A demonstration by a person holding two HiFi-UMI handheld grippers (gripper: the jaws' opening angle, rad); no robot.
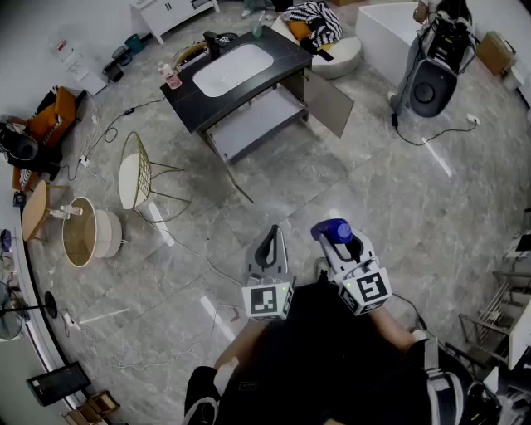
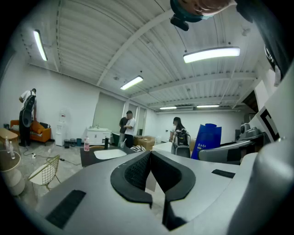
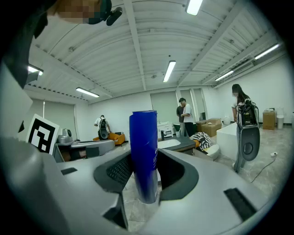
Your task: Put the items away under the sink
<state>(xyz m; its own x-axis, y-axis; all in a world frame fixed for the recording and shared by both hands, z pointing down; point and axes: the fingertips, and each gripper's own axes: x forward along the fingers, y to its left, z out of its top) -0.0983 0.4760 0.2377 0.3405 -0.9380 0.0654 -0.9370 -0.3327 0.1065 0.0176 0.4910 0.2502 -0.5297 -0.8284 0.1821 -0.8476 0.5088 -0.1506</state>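
Right gripper view: at frame centre a blue bottle [image 3: 144,151] is pinched upright by the right gripper [image 3: 143,179]; the jaws of the left gripper [image 2: 149,160] are pressed together.

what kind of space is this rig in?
Probably an open lab or studio staged as a bathroom: a freestanding sink cabinet, a white tub out on the floor, and strip lights overhead.

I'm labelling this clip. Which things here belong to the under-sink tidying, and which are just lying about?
Job in hand: blue bottle clamped in the right hand-held gripper; sink cabinet with its open drawer; likely the pink bottle on top of it.
Lying about: wire chair; round basket; striped cloth.
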